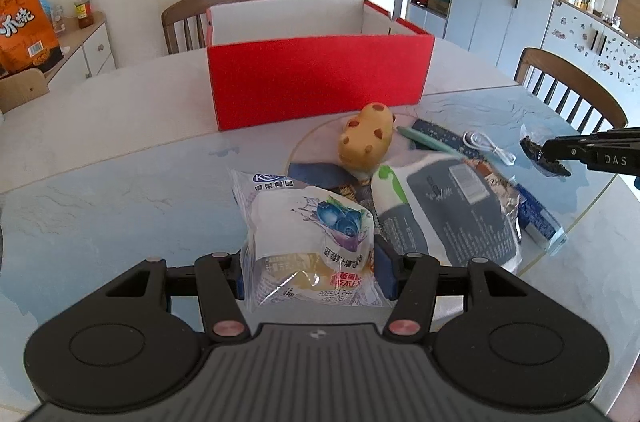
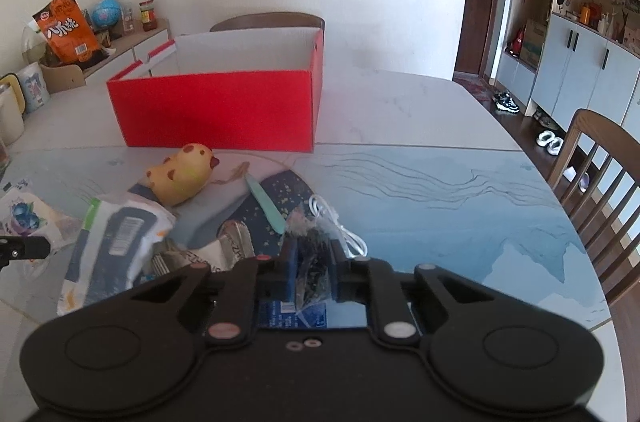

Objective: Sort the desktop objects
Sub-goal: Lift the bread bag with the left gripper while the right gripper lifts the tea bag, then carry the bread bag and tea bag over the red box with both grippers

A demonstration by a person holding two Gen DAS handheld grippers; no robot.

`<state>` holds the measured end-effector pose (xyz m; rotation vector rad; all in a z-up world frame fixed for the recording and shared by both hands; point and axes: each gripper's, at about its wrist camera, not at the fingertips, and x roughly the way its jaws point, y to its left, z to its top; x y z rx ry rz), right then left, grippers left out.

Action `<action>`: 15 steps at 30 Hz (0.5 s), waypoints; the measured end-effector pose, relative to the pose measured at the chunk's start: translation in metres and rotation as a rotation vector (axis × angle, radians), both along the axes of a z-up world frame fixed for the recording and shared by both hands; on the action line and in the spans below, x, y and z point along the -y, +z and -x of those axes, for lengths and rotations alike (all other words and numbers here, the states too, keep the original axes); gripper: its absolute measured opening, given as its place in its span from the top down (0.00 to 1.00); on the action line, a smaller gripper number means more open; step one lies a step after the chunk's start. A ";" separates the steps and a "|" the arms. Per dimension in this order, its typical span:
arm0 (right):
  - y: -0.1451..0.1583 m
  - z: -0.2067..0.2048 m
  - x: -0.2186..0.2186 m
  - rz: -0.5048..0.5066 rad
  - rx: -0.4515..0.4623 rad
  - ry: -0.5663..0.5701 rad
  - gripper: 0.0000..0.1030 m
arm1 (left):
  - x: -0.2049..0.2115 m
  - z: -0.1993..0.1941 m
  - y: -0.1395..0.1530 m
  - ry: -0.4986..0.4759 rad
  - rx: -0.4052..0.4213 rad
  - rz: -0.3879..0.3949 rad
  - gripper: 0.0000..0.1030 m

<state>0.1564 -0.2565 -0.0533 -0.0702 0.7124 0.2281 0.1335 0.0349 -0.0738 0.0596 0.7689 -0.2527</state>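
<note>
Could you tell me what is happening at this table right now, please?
A person is sorting desk clutter with two handheld grippers. The left gripper is shut on a blueberry snack packet; the right gripper is shut on a small clear bag of dark bits. The red box waits behind the pile.

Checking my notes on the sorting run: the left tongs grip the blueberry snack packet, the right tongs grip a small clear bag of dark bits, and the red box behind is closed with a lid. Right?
One slip: the red box has no lid on; both wrist views show its open top and white inner walls. The rest stands: the left tongs grip the blueberry snack packet, the right tongs the small clear bag.
</note>
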 end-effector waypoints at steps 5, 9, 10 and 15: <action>0.014 0.004 -0.003 -0.013 0.018 0.021 0.85 | 0.004 -0.003 0.013 -0.008 0.011 0.001 0.46; 0.027 0.006 -0.008 -0.025 0.035 0.041 0.85 | 0.006 -0.004 0.023 -0.023 0.018 0.005 0.46; 0.030 0.006 -0.010 -0.027 0.038 0.045 0.85 | 0.007 -0.005 0.026 -0.026 0.017 0.006 0.46; 0.046 0.006 -0.020 -0.035 0.048 0.066 0.85 | 0.007 -0.010 0.039 -0.066 -0.002 0.025 0.46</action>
